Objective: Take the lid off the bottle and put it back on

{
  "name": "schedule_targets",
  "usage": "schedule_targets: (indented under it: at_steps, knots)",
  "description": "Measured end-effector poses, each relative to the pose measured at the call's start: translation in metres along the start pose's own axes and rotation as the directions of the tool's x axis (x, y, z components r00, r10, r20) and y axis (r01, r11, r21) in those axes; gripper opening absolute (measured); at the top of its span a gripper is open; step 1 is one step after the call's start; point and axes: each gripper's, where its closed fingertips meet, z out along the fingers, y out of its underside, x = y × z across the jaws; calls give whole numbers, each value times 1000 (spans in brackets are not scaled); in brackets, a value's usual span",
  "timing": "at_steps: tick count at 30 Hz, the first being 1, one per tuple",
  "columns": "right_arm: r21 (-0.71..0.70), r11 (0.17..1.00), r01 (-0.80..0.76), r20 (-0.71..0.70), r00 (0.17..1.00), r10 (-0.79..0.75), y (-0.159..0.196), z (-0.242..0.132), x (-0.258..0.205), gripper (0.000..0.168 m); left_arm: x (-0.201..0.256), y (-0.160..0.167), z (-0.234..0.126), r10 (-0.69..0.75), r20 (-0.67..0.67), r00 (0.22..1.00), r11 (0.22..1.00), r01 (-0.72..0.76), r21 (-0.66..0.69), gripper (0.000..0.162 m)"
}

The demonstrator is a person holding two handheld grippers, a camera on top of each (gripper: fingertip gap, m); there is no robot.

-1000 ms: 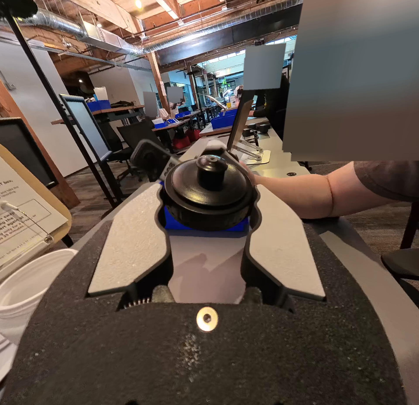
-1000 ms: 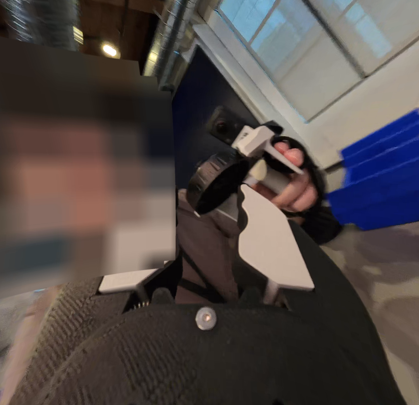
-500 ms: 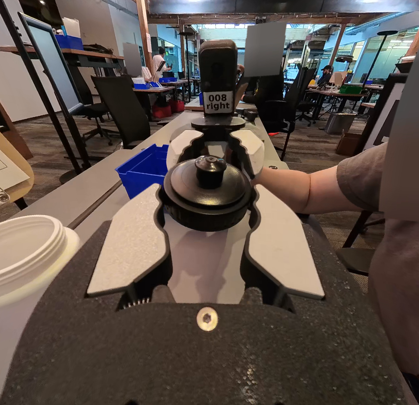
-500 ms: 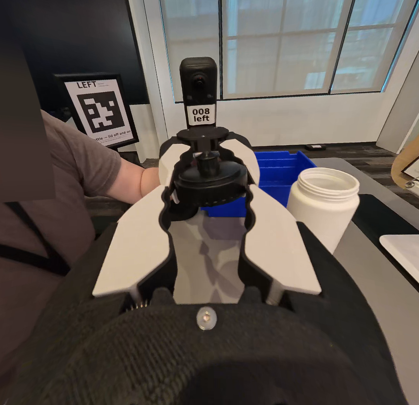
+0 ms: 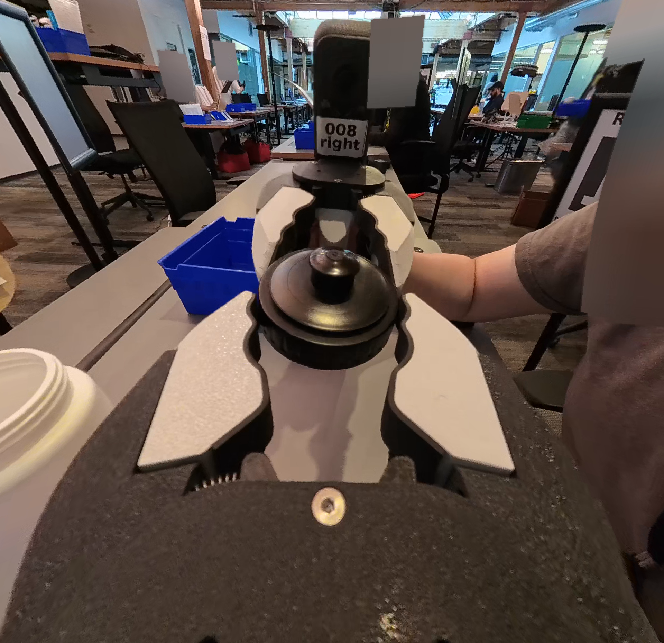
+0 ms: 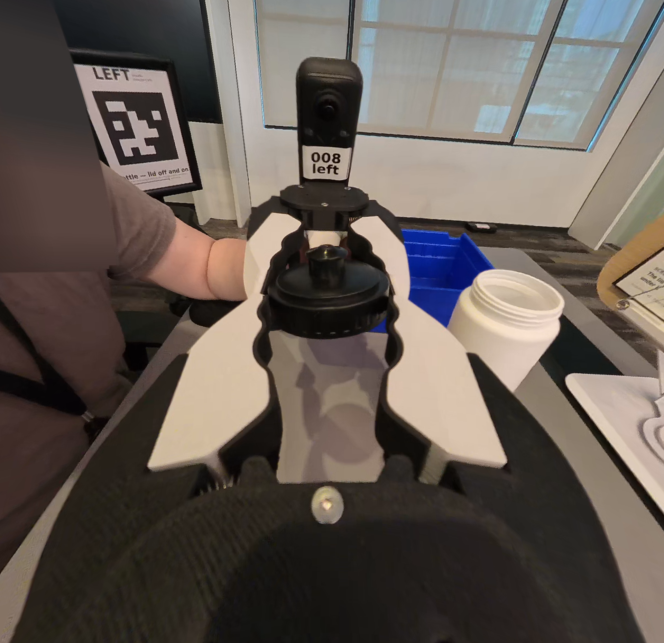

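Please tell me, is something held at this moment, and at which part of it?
The black lid is held by its ribbed rim in the left gripper. The right gripper flanks the same rim, but whether it grips it cannot be told. The white bottle stands unheld.

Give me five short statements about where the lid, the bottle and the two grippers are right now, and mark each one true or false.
1. The black lid is screwed onto the white bottle. False: the bottle stands open and the lid is held in the air, apart from it.
2. The left gripper is clamped on the lid. True.
3. The right gripper faces the left one from the lid's other side. True.
4. The bottle lies on its side in the blue bin. False: it stands upright on the table, in front of the bin.
5. The lid has a knob on top. True.
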Motion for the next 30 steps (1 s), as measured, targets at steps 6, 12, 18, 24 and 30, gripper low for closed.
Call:
schedule_targets:
  at_steps: [6, 12, 18, 24, 30]
  knots:
    - [3, 998, 59, -7, 998, -59, -7, -2, -5, 63, 7, -6, -3, 68, -2, 998, 998, -68, 14, 72]
    - [52, 999, 15, 1, 1000, -16, -12, -11, 1, 63, 2, -13, -9, 76, 22, 997, 996, -77, 53, 64]
    - [44, 999, 17, 10, 1000, -18, -10, -12, 1, 64, 1, -9, -8, 90, 28, 996, 996, -91, 26, 63]
    - [50, 999, -8, 39, 999, 6, -10, -9, -3, 67, 7, -10, -5, 79, 3, 997, 996, -79, 42, 63]
    - [24, 1000, -2, 47, 999, 1, -6, -6, -6, 69, 8, -7, -4, 68, -7, 998, 997, -68, 30, 63]
